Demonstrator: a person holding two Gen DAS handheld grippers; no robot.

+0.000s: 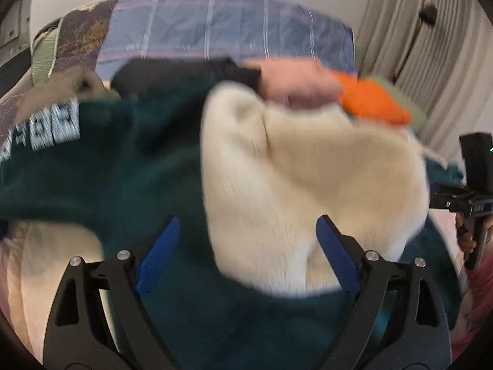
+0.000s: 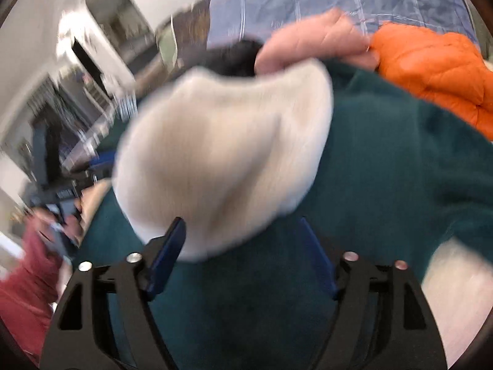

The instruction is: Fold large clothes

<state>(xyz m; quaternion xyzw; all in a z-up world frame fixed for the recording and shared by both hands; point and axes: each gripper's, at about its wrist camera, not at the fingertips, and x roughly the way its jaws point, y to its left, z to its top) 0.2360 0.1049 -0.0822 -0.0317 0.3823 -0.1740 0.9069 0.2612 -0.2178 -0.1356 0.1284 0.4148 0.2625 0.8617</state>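
Blur smears cream fleece (image 1: 308,169) over green sweatshirt (image 1: 129,178); both hand-held grippers agape, empty.

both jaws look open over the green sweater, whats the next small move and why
Probably lower the left gripper onto the cream fleece hood and close on its edge. Both it and the right gripper stand open and hold nothing, while the hood lies bunched on the green sweater, not yet flat for folding.
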